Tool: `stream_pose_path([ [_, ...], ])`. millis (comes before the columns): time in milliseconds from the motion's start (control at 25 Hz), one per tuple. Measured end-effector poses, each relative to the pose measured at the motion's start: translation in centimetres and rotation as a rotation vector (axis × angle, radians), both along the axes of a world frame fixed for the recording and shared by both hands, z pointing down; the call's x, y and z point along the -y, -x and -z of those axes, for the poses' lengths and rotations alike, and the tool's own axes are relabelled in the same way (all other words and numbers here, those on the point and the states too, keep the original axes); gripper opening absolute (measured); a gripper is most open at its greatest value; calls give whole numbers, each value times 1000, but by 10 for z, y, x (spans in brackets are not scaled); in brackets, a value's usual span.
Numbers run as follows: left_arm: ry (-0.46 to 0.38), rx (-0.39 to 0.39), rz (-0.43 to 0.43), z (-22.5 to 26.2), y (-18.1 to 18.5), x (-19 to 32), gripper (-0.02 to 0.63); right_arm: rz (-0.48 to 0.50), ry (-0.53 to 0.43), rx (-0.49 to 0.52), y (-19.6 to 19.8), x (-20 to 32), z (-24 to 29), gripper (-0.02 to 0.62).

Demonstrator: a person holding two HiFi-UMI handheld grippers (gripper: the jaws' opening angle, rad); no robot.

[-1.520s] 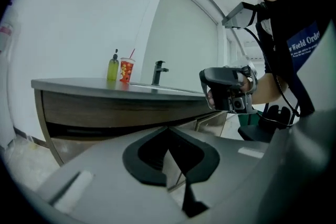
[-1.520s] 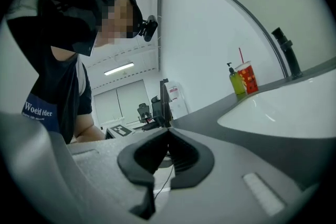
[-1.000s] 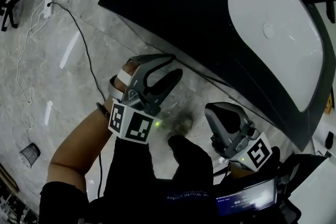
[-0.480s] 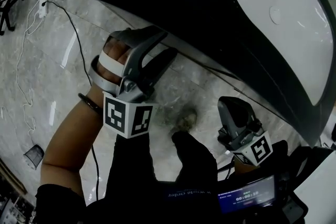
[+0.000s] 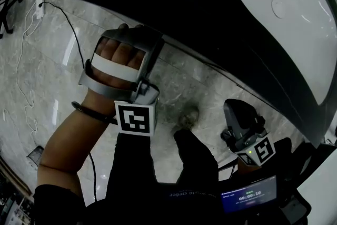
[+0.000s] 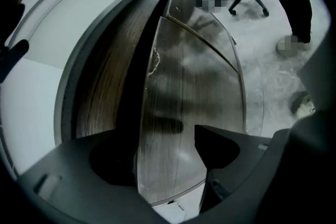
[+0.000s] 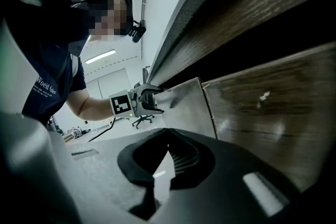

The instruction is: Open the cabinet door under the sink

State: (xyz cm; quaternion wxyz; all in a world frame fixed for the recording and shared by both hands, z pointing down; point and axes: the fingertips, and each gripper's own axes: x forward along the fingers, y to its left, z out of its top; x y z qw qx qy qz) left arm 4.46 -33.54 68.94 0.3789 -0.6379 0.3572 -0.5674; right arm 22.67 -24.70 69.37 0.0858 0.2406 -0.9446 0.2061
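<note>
Grey stone floor [image 5: 47,60] lies beneath the cabinet door [image 6: 194,113].

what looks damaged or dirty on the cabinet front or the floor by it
A small white chip-like mark sits near the edge of the cabinet door, pale against the dark wood grain. On the floor below, a dark grimy smudge stands out too.

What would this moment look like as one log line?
left gripper: jaws just opening, cabinet door edge between them, not gripped | right gripper: shut, empty
</note>
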Motion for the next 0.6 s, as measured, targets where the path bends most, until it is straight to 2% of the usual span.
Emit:
stream_pose_path([
  [120,-33,63,25,-8,-1,5,351,-6,13,20,2,3,0,2],
  [280,-50,55,30,-3,-2,4,342,-6,26,15,4,-1,3,2],
  [400,21,82,-9,-2,-3,-4,337,-6,31,-9,-2,-5,0,2],
  [600,196,96,-95,-10,2,-10,336,-22,35,-11,-9,0,-11,2],
])
